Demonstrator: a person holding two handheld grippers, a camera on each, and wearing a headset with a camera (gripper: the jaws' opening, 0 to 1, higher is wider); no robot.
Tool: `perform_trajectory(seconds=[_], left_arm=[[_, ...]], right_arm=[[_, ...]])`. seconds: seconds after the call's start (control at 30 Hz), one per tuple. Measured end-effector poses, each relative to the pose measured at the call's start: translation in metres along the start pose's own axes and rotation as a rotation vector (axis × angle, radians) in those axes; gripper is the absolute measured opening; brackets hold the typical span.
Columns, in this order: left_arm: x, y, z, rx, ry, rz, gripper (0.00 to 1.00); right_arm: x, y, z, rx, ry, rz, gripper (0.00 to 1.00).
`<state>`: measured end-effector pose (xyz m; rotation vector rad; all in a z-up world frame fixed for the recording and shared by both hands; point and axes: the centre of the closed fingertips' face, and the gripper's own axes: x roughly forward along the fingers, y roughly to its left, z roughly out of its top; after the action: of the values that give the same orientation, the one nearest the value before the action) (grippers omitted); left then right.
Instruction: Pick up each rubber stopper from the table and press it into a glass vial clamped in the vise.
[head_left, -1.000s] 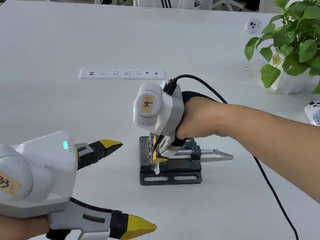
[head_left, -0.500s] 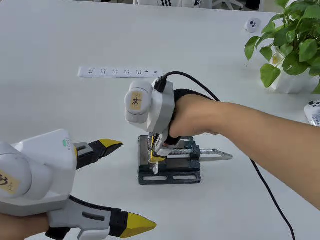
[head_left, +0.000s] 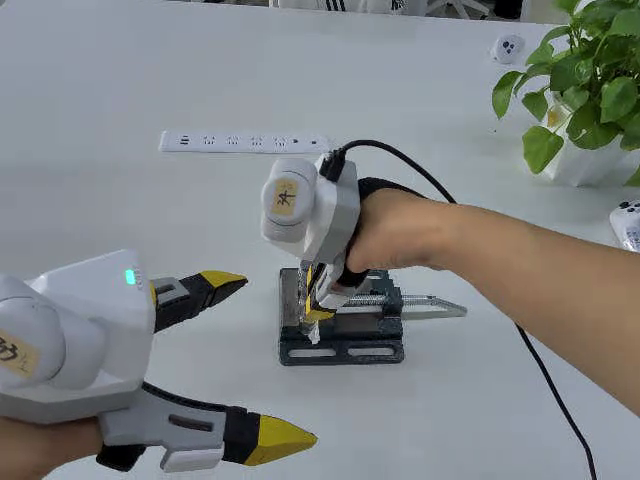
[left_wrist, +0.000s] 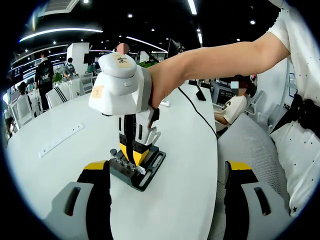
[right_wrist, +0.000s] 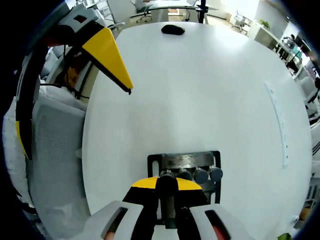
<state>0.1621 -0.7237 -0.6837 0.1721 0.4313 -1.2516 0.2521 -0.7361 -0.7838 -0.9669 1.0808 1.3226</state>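
A dark vise (head_left: 342, 346) sits mid-table with a row of glass vials (right_wrist: 200, 175) clamped in it, grey stoppers on top. My right gripper (head_left: 314, 311) points down at the vise's left end. Its jaws are shut on a dark rubber stopper (right_wrist: 166, 182) over the leftmost vial. The vise (left_wrist: 139, 171) and the right gripper (left_wrist: 131, 152) also appear in the left gripper view. My left gripper (head_left: 254, 361) hovers low at the near left, open with nothing between its yellow fingertips (head_left: 224, 280), and one fingertip (right_wrist: 108, 54) reaches into the right gripper view.
A white power strip (head_left: 243, 142) lies at the back. A potted plant (head_left: 580, 80) and a small white device (head_left: 507, 48) stand at the far right. A black cable (head_left: 540, 370) runs from the right gripper across the table. The vise handle (head_left: 435, 307) sticks out rightward.
The right gripper's body tipped slightly left, then came partway back, with its tips staying over the vise's left end. The left gripper stays open at the near left.
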Motion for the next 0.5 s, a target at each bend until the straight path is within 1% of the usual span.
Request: perform_trajectory(seconds=[0.1,0.27,0.37,0.4,0.5], left_arm=[[-0.0004,0.0007,-0.0007,-0.005,-0.001,0.002,0.94],[0.0009,0.0014,0.0015,-0.006,-0.008,0.005,0.95],[0.0004,0.0009,0.0005,-0.006,-0.009,0.002,0.94],[0.0004,0.0008,0.0004,-0.006,-0.009,0.002,0.94],[0.0010,0.0006,0.0002,-0.008,-0.011,0.001,0.94]], right_arm=[[0.0000,0.0031,0.0004,0.004,-0.010,-0.006,0.07],[0.0005,0.0007,0.0028,0.009,-0.027,-0.007,0.07],[0.0000,0.0021,0.0027,0.015,-0.038,-0.002,0.09],[0.0004,0.0004,0.0032,0.018,-0.040,-0.001,0.09],[0.0004,0.0001,0.0032,0.020,-0.048,-0.007,0.09]])
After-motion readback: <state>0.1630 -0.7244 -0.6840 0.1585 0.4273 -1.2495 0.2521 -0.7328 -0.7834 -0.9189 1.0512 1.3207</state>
